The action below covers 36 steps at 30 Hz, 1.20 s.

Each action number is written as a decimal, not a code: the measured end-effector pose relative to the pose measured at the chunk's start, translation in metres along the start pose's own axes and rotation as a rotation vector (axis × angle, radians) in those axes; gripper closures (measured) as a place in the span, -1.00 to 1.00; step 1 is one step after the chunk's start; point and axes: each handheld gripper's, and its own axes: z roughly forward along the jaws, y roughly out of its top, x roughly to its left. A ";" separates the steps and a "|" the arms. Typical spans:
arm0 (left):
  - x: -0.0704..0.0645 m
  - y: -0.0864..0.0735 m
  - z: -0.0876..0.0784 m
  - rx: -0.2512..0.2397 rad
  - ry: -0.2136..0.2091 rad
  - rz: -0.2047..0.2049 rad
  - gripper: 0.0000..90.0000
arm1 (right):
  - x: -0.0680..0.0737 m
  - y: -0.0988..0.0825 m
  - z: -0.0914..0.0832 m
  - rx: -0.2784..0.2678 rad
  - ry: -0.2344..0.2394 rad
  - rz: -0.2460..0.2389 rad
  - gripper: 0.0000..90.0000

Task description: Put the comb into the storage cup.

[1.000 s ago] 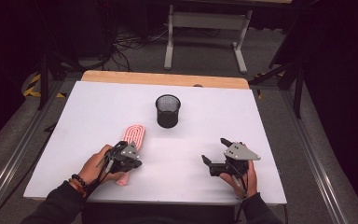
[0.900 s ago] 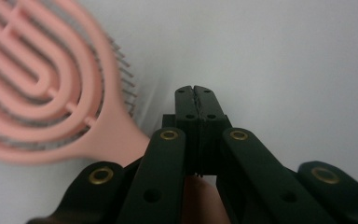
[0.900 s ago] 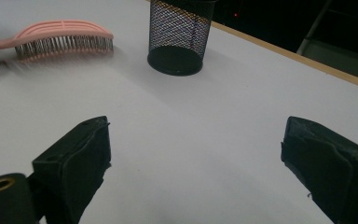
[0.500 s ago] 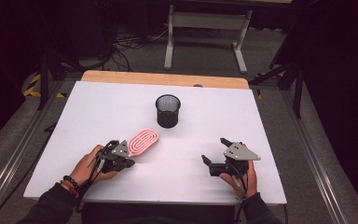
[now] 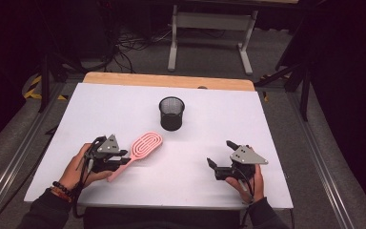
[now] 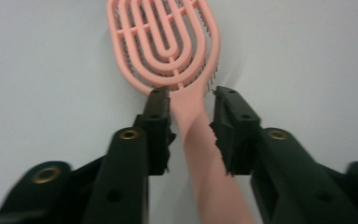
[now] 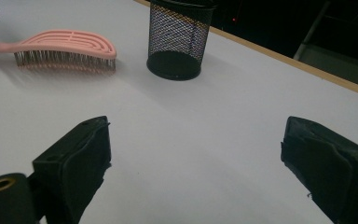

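**Pink brush lies loose between the left jaws**

The pink hairbrush [image 5: 140, 151] lies flat on the white table [image 5: 124, 102], in the left half and closer to the near edge than to the far one. Its long axis runs on a diagonal: the oval, slotted head points toward the far right, in the direction of the black mesh cup [image 5: 171, 113], and the handle runs back toward the near-left corner. The bristles face down onto the table, as the right gripper view shows.

The left gripper [image 5: 124, 160] sits at the handle end, aimed along the brush. In the left gripper view the handle [image 6: 205, 154] passes straight up between the two black jaws, and the head [image 6: 165, 39] lies just past their tips. The jaws have just been opening; the handle is between them, but a gap shows on each side, so the pads are released and do not press it.

The right gripper [image 5: 219, 160] rests in the person's hand near the near-right corner, well apart from the brush. Its jaws stand wide with bare table between them, holding nothing. From its camera the brush [image 7: 65, 50] lies far off to the upper left, just beside the mesh cup [image 7: 179, 39], the two not touching.
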 end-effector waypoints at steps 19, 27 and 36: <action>0.008 0.010 0.020 0.213 0.018 -0.204 -0.60 | 0.000 -0.001 0.002 0.020 0.006 -0.001 -0.80; 0.008 0.016 0.037 0.269 -0.003 -0.200 -0.56 | 0.000 -0.002 0.003 0.026 0.007 -0.005 -0.79; 0.012 0.019 0.047 0.317 -0.010 -0.194 -0.38 | 0.000 -0.003 0.004 0.038 0.009 -0.009 -0.77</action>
